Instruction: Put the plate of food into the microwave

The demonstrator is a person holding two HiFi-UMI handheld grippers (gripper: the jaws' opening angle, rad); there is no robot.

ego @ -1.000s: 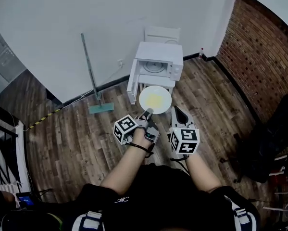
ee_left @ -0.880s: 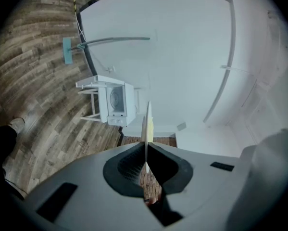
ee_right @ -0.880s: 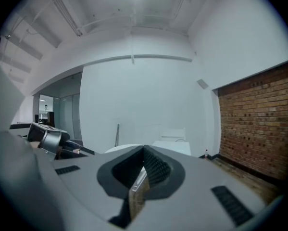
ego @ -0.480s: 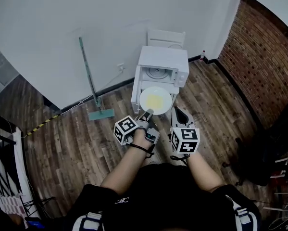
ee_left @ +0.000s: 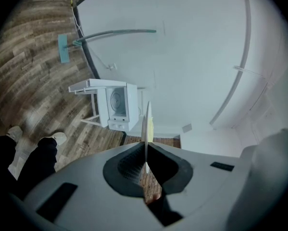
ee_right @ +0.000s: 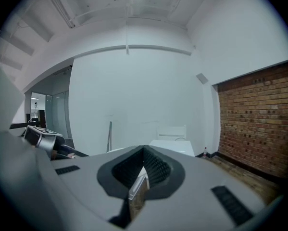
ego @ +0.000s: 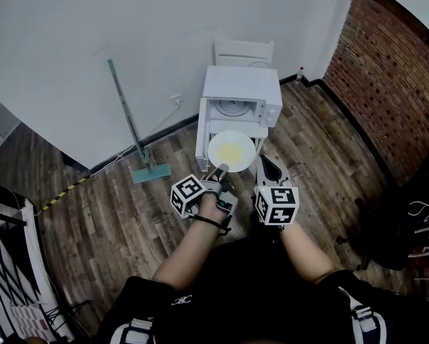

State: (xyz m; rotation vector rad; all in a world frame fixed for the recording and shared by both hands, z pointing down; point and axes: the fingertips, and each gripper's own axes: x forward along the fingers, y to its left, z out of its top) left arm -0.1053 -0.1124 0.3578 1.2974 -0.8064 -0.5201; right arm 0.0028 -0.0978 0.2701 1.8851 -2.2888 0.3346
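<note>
Left gripper (ego: 220, 169) jaws clamp the level plate (ego: 232, 149), edge toward microwave (ego: 241, 84); right gripper (ego: 271, 165) jaws together.

No words, numbers or brand names can be read anywhere. The left gripper's marker cube (ego: 188, 193) and the right gripper's marker cube (ego: 277, 205) carry only black-and-white square patterns, with no letters or digits among them. A small white mark (ego: 180, 298) on the person's dark shirt (ego: 221, 292) is too small to make out. Any print on the front of the white microwave (ego: 240, 99) is too small to read.
</note>
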